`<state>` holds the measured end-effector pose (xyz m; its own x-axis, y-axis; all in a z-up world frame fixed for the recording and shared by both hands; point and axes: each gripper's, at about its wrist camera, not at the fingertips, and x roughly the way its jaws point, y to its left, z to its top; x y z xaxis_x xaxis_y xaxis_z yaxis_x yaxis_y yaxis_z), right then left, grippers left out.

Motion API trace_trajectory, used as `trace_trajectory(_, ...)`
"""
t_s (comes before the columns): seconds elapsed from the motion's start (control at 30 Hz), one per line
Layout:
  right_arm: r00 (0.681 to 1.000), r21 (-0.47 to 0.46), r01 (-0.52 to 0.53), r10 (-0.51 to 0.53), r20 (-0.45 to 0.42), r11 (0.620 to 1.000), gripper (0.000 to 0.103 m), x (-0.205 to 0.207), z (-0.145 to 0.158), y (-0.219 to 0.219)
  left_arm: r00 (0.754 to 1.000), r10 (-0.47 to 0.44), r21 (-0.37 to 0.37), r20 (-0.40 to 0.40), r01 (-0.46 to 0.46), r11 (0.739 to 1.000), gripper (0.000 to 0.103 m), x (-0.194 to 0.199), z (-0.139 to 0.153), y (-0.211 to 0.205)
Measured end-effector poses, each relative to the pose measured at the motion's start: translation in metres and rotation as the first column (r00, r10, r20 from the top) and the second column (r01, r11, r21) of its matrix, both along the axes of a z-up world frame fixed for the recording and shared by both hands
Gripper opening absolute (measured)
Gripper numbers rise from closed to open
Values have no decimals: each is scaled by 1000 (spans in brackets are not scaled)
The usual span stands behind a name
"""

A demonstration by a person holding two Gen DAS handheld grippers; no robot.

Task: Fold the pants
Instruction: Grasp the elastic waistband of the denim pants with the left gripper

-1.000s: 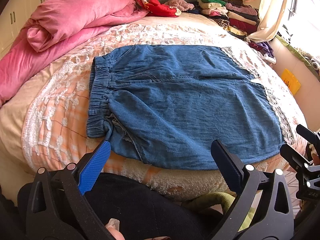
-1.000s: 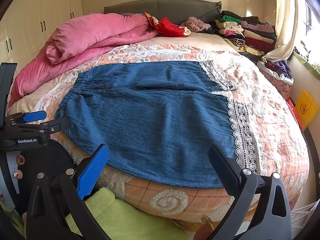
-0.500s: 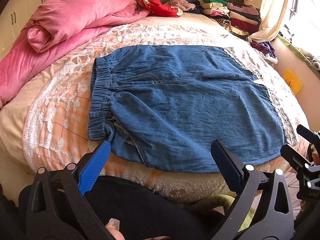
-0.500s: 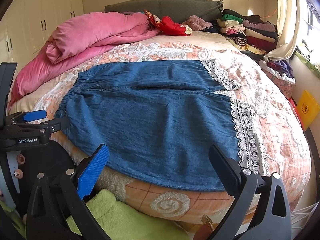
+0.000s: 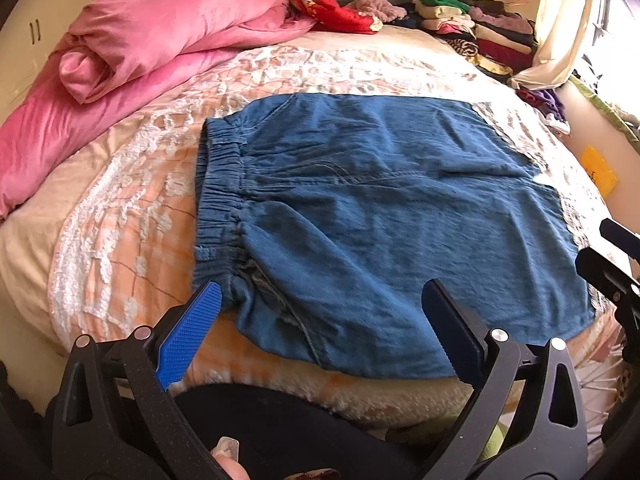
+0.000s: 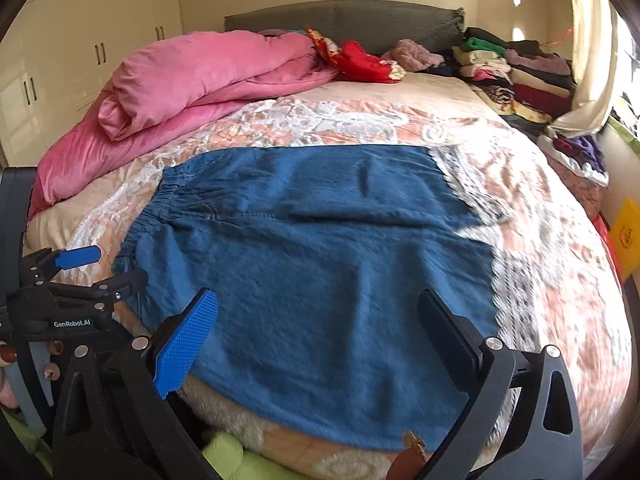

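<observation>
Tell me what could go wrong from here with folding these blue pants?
Possible trouble:
1. The pants hang over the near edge of the bed, so a tug might slide them off.
2. Both tools, left and right, are open and hold nothing; a pinch could catch the lacy bedspread too.
3. The gathered waistband and wrinkles may make the fold uneven.
</observation>
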<state>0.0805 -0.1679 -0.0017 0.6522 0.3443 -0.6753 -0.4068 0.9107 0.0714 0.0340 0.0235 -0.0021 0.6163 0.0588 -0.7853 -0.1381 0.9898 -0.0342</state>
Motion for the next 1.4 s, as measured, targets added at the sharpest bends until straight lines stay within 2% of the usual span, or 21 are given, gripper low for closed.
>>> trace_trajectory(0.43, 997, -33, -70, 68, -34, 997, 99, 61, -6, 31, 996, 86, -38, -26, -87, 996, 94, 29, -10, 50)
trace_trajectory(0.7, 995, -50, -101, 101, -15, 994, 99, 99, -1, 53, 989, 145, -52, 4, -145, 988, 94, 62, 4, 92)
trace_trajectory(0.87, 988, -6, -147, 147, -57, 989, 99, 127, 1, 64, 985, 169, -67, 12, -168, 983, 94, 90, 9, 117)
trace_trajectory(0.97, 981, 22, -168, 170, -92, 985, 99, 147, 1, 72, 986, 169, -81, -4, -168, 982, 94, 107, 4, 130)
trace_trajectory(1.13, 980, 9, -178, 178, -86, 984, 99, 177, 3, 86, 989, 146, -116, -22, -148, 982, 94, 131, -8, 146)
trace_trajectory(1.4, 974, -56, -210, 205, -96, 976, 99, 222, -7, 111, 992, 109, -106, -69, -116, 988, 94, 167, -31, 156)
